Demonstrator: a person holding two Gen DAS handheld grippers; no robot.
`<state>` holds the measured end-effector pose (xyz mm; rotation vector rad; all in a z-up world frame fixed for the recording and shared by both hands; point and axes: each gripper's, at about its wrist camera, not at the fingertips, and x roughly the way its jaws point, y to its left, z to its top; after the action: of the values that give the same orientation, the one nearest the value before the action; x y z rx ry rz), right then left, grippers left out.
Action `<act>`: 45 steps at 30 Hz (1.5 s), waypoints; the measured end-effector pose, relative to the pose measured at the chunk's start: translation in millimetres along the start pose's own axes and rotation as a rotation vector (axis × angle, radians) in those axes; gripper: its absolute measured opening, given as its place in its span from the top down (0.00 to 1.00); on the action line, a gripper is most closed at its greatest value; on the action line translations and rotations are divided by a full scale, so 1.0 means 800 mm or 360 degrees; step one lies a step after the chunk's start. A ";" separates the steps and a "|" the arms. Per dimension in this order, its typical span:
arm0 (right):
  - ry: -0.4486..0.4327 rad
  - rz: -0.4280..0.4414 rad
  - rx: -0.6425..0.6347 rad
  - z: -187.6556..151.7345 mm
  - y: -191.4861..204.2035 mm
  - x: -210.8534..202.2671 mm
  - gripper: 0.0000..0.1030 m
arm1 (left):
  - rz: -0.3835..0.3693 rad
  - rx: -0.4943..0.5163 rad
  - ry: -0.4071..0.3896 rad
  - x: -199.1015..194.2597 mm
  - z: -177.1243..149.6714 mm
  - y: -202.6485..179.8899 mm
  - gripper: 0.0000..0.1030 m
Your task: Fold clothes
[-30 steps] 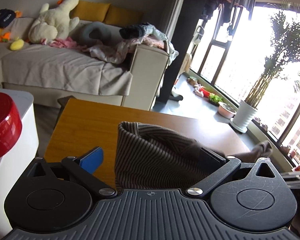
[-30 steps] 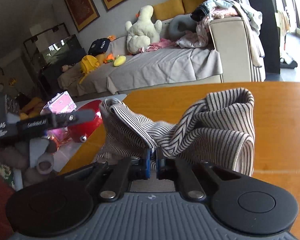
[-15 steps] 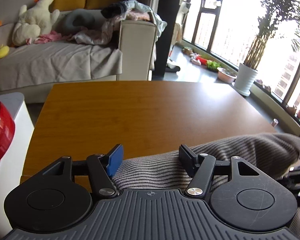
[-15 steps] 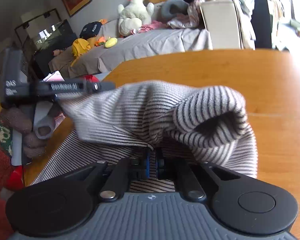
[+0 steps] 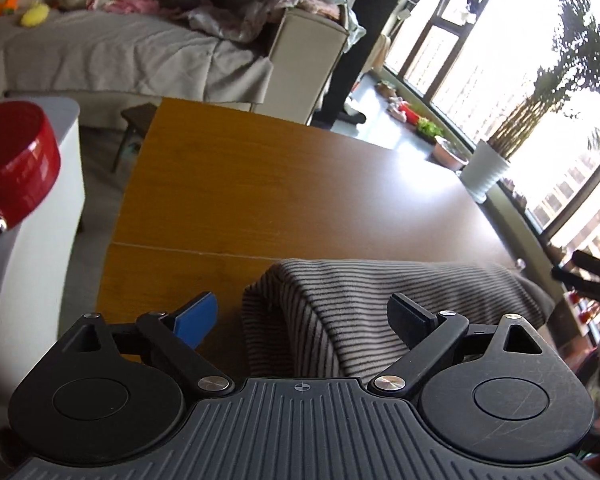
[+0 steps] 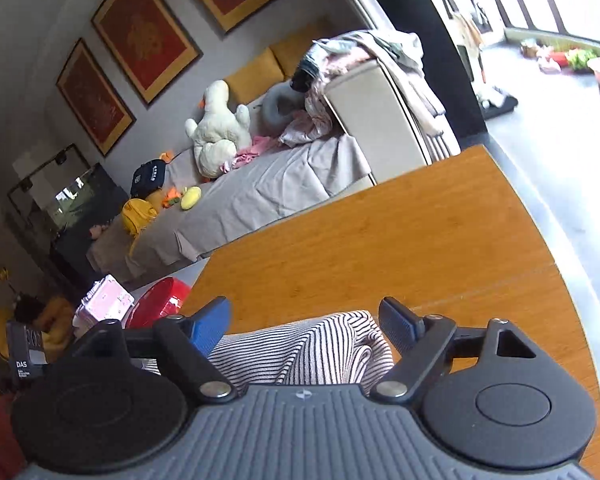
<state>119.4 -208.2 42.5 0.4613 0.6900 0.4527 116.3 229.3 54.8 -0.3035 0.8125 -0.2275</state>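
Both tongs stand with jaws spread wide and nothing clamped between them. Left gripper (image 5: 302,314): its blue-padded finger (image 5: 198,316) sits clear of the cloth over bare wood, while the black finger (image 5: 408,320) shows in front of the fabric; contact there cannot be confirmed. Right gripper (image 6: 304,320): the garment's edge shows between the two fingers, but neither pad is pressing it.

Task item: a grey-and-black striped knit garment (image 5: 380,320), lying on the orange-brown wooden table (image 5: 280,200) at its near edge, close under both cameras. In the left wrist view it reads as a thick, doubled bundle with a rounded fold at its left end. In the right wrist view a striped corner (image 6: 320,352) shows a ridge and a wrinkle, so the top layer is not lying smooth.

Progress, as a judgement: the garment is gathered into layers instead of spread flat, which suggests at least one fold is in place. Whether the fold is complete cannot be settled, since most of the bundle is hidden beneath the gripper bodies. The visible ridge suggests some smoothing or squaring is outstanding.

Surroundings: a further heap of loose clothing lies on the arm of the beige sofa (image 6: 380,104), well apart from the table; whether it belongs to the task is not determinable.
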 end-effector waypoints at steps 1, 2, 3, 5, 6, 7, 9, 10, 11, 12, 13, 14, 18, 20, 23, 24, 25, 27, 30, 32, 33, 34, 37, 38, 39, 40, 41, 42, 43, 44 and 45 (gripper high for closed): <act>0.0054 -0.0014 0.0032 -0.002 -0.005 0.015 0.19 | -0.0007 0.0004 0.0007 0.008 0.003 -0.001 0.07; 0.0113 -0.0031 0.0052 -0.007 -0.008 0.030 0.19 | -0.0013 0.0008 0.0014 0.015 0.007 -0.003 0.07; 0.0179 -0.0045 0.0045 -0.016 -0.007 0.044 0.19 | -0.0020 0.0012 0.0021 0.023 0.010 -0.004 0.07; 0.0279 -0.0040 0.0004 -0.034 -0.002 0.065 0.29 | -0.0033 0.0019 0.0035 0.038 0.017 -0.007 0.11; 0.0297 -0.0028 -0.0036 -0.039 0.003 0.072 0.47 | -0.0039 0.0023 0.0042 0.045 0.020 -0.008 0.21; 0.0315 -0.0017 -0.0076 -0.045 0.007 0.078 0.53 | -0.0046 0.0027 0.0049 0.053 0.024 -0.009 0.26; 0.0317 0.0004 -0.0129 -0.045 0.011 0.090 0.66 | -0.0059 0.0035 0.0063 0.068 0.031 -0.012 0.36; 0.0311 0.0013 -0.0143 -0.042 0.012 0.096 0.68 | -0.0066 0.0039 0.0071 0.076 0.034 -0.013 0.38; 0.0305 0.0016 -0.0147 -0.037 0.010 0.105 0.71 | -0.0072 0.0042 0.0078 0.083 0.037 -0.015 0.42; 0.0295 0.0009 -0.0154 -0.031 0.009 0.115 0.74 | -0.0079 0.0046 0.0085 0.091 0.041 -0.016 0.46; 0.0280 -0.0003 -0.0170 -0.022 0.008 0.126 0.75 | -0.0086 0.0050 0.0092 0.099 0.044 -0.017 0.48; 0.0249 -0.0026 -0.0199 -0.009 0.009 0.138 0.77 | -0.0061 0.0077 0.0059 0.108 0.061 -0.020 0.56; 0.0061 -0.0063 -0.0283 0.054 0.025 0.155 0.79 | -0.0059 0.0166 -0.0096 0.105 0.112 -0.042 0.67; -0.0002 -0.0018 -0.0316 0.068 0.034 0.142 0.79 | -0.0089 0.0201 -0.0165 0.092 0.127 -0.054 0.67; 0.0012 0.0025 -0.0294 0.056 0.030 0.119 0.79 | -0.0108 0.0252 -0.0183 0.072 0.108 -0.058 0.67; 0.0044 0.0026 -0.0267 0.044 0.024 0.118 0.79 | -0.0113 0.0246 -0.0158 0.070 0.098 -0.055 0.67; 0.0075 0.0028 -0.0241 0.032 0.018 0.117 0.79 | -0.0117 0.0240 -0.0133 0.069 0.087 -0.052 0.67; 0.0139 0.0031 -0.0188 0.009 0.006 0.115 0.79 | -0.0066 0.0235 -0.0138 0.065 0.073 -0.050 0.67; 0.0214 -0.0005 -0.0074 -0.028 -0.014 0.119 0.78 | 0.0010 0.0228 -0.0145 0.060 0.053 -0.047 0.62; 0.0205 -0.0029 -0.0039 -0.039 -0.018 0.115 0.78 | 0.0060 0.0224 -0.0150 0.057 0.040 -0.045 0.51; 0.0188 -0.0039 -0.0033 -0.041 -0.017 0.111 0.73 | 0.0085 0.0221 -0.0152 0.055 0.033 -0.044 0.49; 0.0171 -0.0050 -0.0026 -0.043 -0.016 0.107 0.71 | 0.0111 0.0219 -0.0154 0.053 0.026 -0.043 0.48; 0.0076 -0.0203 -0.0164 -0.038 0.003 0.090 0.23 | 0.0178 0.0245 -0.0226 0.040 0.016 -0.048 0.33; 0.0006 -0.0256 -0.0242 -0.036 0.012 0.081 0.15 | 0.0184 0.0283 -0.0285 0.030 0.018 -0.057 0.24; -0.0059 -0.0288 -0.0304 -0.034 0.020 0.073 0.13 | 0.0181 0.0323 -0.0328 0.024 0.019 -0.066 0.17; -0.0115 -0.0284 -0.0338 -0.030 0.028 0.067 0.11 | 0.0170 0.0358 -0.0350 0.021 0.020 -0.075 0.15; -0.0171 -0.0280 -0.0372 -0.027 0.035 0.062 0.05 | 0.0148 0.0382 -0.0338 0.029 0.020 -0.086 0.10; -0.0228 -0.0276 -0.0405 -0.024 0.042 0.056 0.00 | 0.0127 0.0407 -0.0324 0.037 0.021 -0.096 0.09; -0.0270 -0.0257 -0.0427 -0.020 0.049 0.053 0.00 | 0.0105 0.0431 -0.0311 0.044 0.022 -0.107 0.09; -0.0279 -0.0213 -0.0417 -0.018 0.052 0.057 0.00 | 0.0096 0.0445 -0.0283 0.059 0.021 -0.115 0.09; -0.0273 -0.0170 -0.0390 -0.017 0.052 0.063 0.00 | 0.0087 0.0456 -0.0252 0.073 0.017 -0.121 0.09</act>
<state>134.8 -143.9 30.9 0.2273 0.4833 0.3861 157.0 122.8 58.2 -0.0288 0.6208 -0.2618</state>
